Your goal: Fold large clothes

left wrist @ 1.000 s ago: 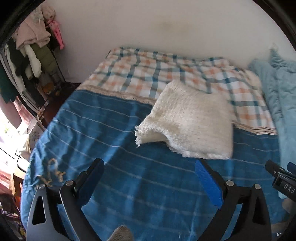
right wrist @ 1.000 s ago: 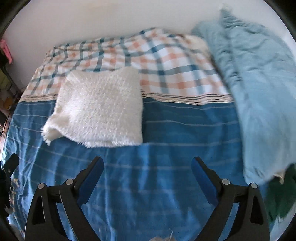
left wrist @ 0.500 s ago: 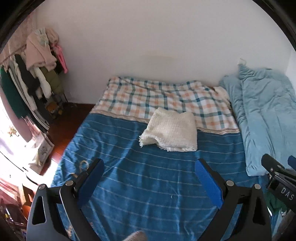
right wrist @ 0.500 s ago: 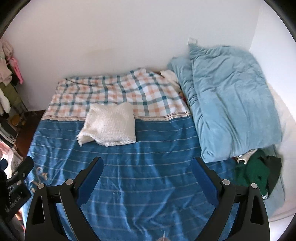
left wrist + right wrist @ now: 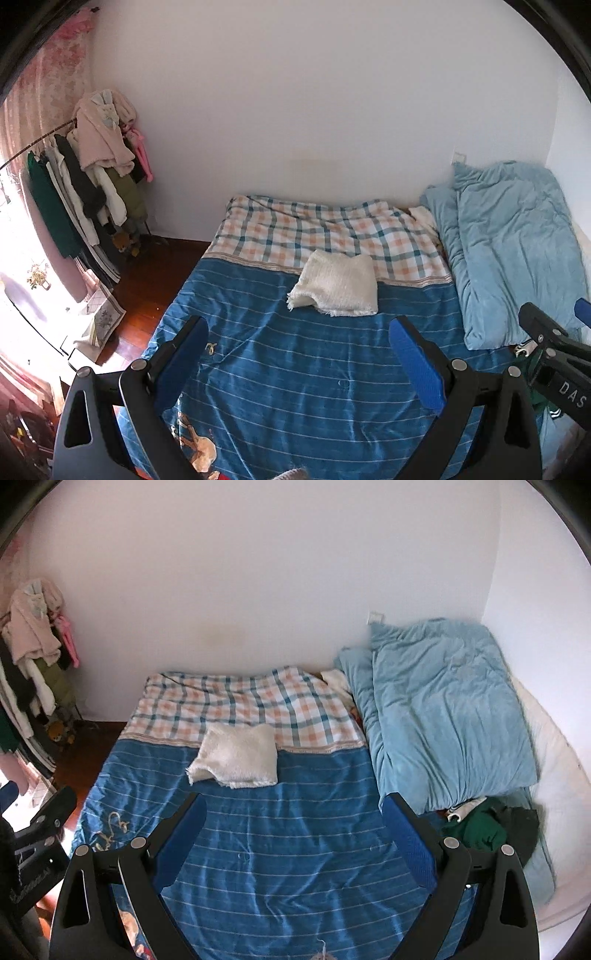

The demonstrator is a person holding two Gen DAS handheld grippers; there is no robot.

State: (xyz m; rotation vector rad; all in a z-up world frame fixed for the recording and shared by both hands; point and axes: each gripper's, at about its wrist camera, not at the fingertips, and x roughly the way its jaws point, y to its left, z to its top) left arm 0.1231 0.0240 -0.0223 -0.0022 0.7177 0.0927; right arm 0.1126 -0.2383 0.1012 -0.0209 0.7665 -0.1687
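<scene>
A folded cream knitted garment [image 5: 338, 283] lies in the middle of the bed, across the line between the blue striped cover [image 5: 295, 369] and the checked sheet [image 5: 317, 232]. It also shows in the right wrist view [image 5: 238, 756]. My left gripper [image 5: 299, 336] is open and empty, held high above the near part of the bed, well back from the garment. My right gripper [image 5: 293, 808] is open and empty too, at a similar height and distance. A dark green garment [image 5: 480, 829] lies crumpled at the bed's right side.
A light blue duvet [image 5: 439, 716] is heaped along the right of the bed against the white wall. A clothes rack [image 5: 85, 177] with hanging clothes stands at the left over a dark wooden floor [image 5: 147, 277]. A white pillow [image 5: 554, 775] lies at the far right.
Both grippers have pulled up and back from the bed, so the folded cream garment looks much smaller and the whole room shows. Both stay open. The garment has not moved.
</scene>
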